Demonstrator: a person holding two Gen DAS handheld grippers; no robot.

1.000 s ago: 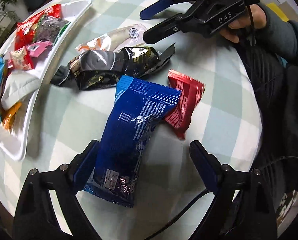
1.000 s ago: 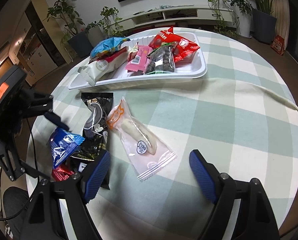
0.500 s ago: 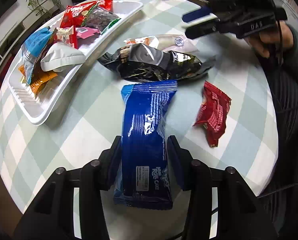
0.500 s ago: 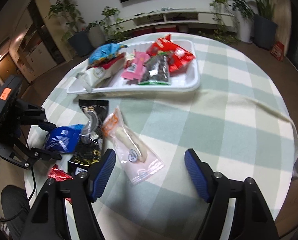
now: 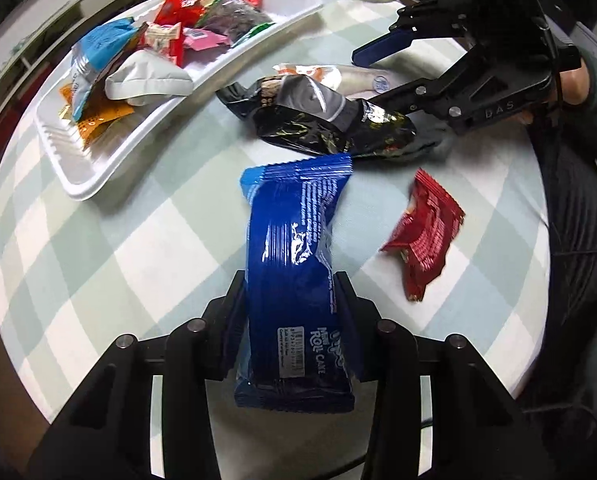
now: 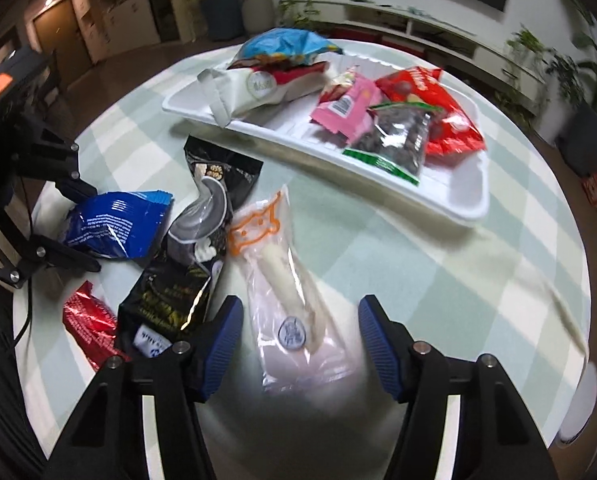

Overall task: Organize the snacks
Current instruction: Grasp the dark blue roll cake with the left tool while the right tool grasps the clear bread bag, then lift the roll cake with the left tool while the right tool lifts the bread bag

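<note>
Left wrist view: left gripper (image 5: 292, 304) clamped on blue roll cake pack (image 5: 296, 264) near its barcode end, long axis along the fingers, presumably for carrying to white tray (image 5: 110, 160) at upper left. Lifted or resting on checked table (image 5: 118, 248): could not tell. Right wrist view: right gripper (image 6: 300, 342) spread wide around clear sausage pouch (image 6: 288, 284), not pinching. Black snack bag (image 6: 194, 264) lay just beside it, partly hidden under a finger. Print on red packet (image 5: 426, 232) blurred, unreadable.

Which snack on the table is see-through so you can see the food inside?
The clear packet with the orange cartoon face, lying between the right gripper's open jaws. The blue, black and red wrappers beside it hide their food.
</note>
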